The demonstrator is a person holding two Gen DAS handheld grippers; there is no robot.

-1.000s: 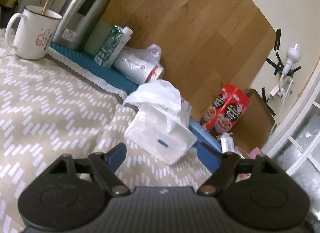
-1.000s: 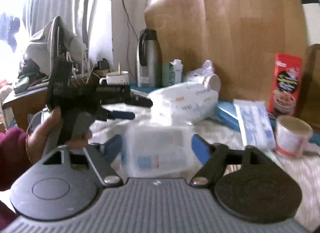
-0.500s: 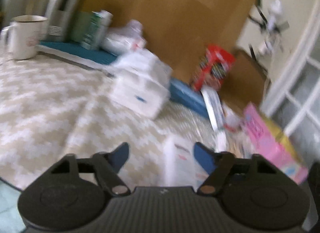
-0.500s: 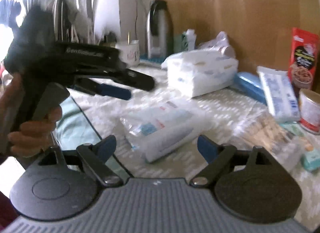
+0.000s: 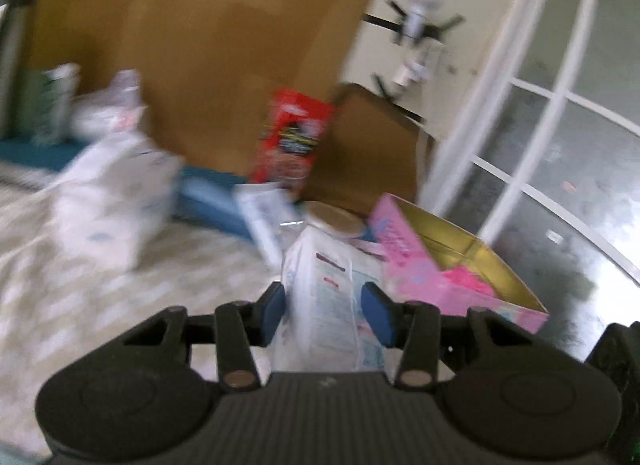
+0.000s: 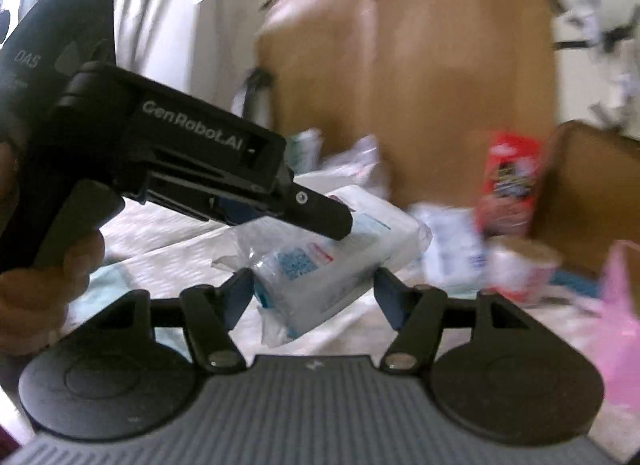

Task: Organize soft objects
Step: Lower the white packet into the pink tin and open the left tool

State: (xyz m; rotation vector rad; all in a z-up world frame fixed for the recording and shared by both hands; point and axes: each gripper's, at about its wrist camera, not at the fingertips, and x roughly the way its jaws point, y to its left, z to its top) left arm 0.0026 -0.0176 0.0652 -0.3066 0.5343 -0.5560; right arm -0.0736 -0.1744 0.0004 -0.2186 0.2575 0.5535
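A table under a pale chevron-patterned cloth (image 5: 80, 305) stands against a brown board, crowded with packets. The left gripper (image 5: 325, 305) has just been closing, and its blue pads now look clamped on a white plastic-wrapped soft pack (image 5: 324, 305), held just beside the open pink box (image 5: 436, 277). The right gripper (image 6: 314, 293) has also been narrowing, but its jaws stand clear on either side of that same pack, grasping nothing. To do this well, carry the pack level over the pink box's mouth, hold the squeeze gently so the wrap does not slip, then lower before letting go.
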